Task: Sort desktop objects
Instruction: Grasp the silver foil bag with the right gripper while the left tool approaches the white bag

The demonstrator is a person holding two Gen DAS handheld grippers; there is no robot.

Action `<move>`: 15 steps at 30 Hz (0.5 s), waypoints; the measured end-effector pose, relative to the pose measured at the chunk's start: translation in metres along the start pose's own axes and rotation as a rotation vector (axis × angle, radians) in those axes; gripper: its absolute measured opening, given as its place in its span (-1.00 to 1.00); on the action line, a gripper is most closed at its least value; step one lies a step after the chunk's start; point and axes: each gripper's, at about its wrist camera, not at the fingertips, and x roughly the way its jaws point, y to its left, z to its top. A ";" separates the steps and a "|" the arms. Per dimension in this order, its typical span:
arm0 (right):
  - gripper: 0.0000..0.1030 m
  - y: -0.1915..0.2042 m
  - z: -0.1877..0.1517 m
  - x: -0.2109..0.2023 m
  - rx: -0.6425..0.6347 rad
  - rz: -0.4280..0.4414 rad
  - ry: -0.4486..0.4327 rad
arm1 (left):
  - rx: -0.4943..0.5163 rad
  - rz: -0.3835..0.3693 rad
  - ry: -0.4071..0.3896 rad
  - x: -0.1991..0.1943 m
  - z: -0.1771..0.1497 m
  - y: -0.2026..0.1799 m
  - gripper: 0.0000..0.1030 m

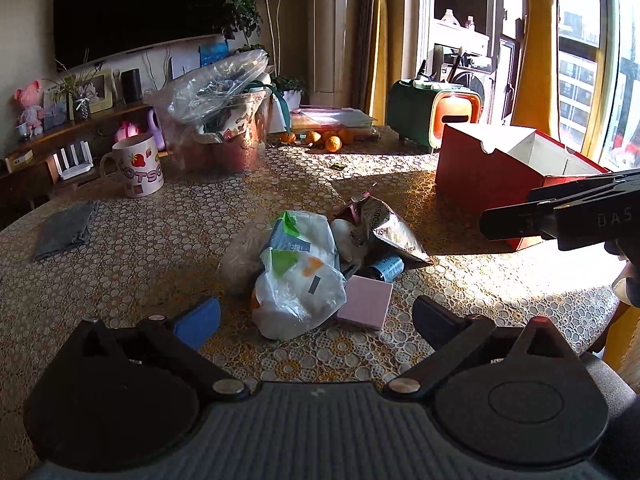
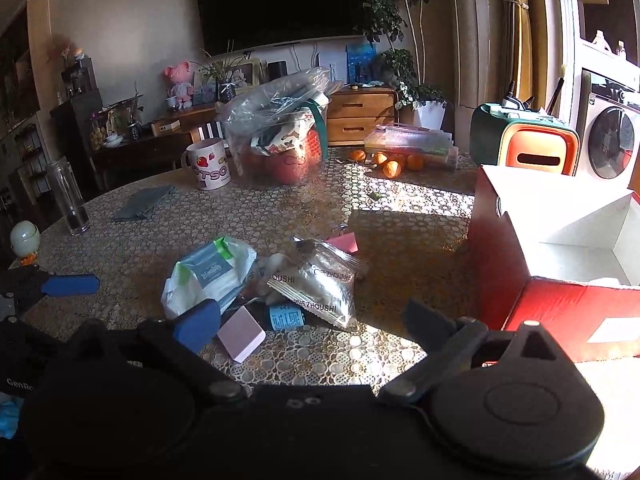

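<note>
Clutter pile (image 1: 320, 264) w/ white bag, silver pouch, pink pad; both tools (image 1: 316, 316) (image 2: 312, 320) gaping wide, empty.

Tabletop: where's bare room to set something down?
Free: the lace-patterned tablecloth between the silver snack pouch and the red cardboard box; also between the folded grey cloth and the white plastic bag. Crowded: the central pile around the pink square pad.

A lace-patterned cloth under a glossy clear cover lies on the table (image 1: 160, 232). The white bag (image 1: 298, 292) is thin crinkled plastic, the snack packet (image 2: 320, 284) shiny foil. The red box (image 2: 560, 308) is matt cardboard, the mug (image 1: 138, 170) glazed ceramic, the pink pad (image 1: 365, 300) matt.
</note>
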 end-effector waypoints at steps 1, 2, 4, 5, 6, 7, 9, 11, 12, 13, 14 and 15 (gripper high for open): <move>0.92 0.000 0.000 0.003 -0.001 -0.004 0.003 | 0.001 0.003 0.004 0.004 -0.002 0.002 1.00; 0.92 0.000 0.001 0.007 -0.004 -0.010 0.005 | 0.005 0.008 0.007 0.008 -0.003 0.002 1.00; 0.92 -0.001 0.003 0.016 -0.004 -0.016 0.006 | 0.014 0.015 0.017 0.015 -0.004 0.004 1.00; 0.92 -0.001 0.004 0.020 -0.002 -0.017 0.007 | 0.016 0.015 0.021 0.018 -0.005 0.004 1.00; 0.92 -0.002 0.005 0.024 0.002 -0.021 0.006 | 0.019 0.015 0.024 0.022 -0.005 0.004 1.00; 0.92 -0.002 0.006 0.027 0.004 -0.024 0.006 | 0.022 0.015 0.027 0.025 -0.005 0.005 1.00; 0.92 -0.003 0.009 0.035 0.006 -0.030 0.005 | 0.030 0.018 0.031 0.033 -0.005 0.006 1.00; 0.92 -0.003 0.011 0.043 0.005 -0.038 0.008 | 0.030 0.022 0.036 0.040 -0.005 0.007 1.00; 0.92 -0.004 0.013 0.049 0.006 -0.041 0.010 | 0.028 0.022 0.041 0.043 -0.005 0.008 1.00; 0.92 -0.004 0.014 0.053 0.008 -0.044 0.013 | 0.020 0.019 0.047 0.048 -0.004 0.009 1.00; 0.92 -0.005 0.016 0.058 0.010 -0.047 0.017 | 0.015 0.018 0.050 0.050 -0.003 0.010 1.00; 0.92 -0.006 0.017 0.062 0.012 -0.050 0.020 | 0.012 0.020 0.052 0.053 -0.003 0.011 1.00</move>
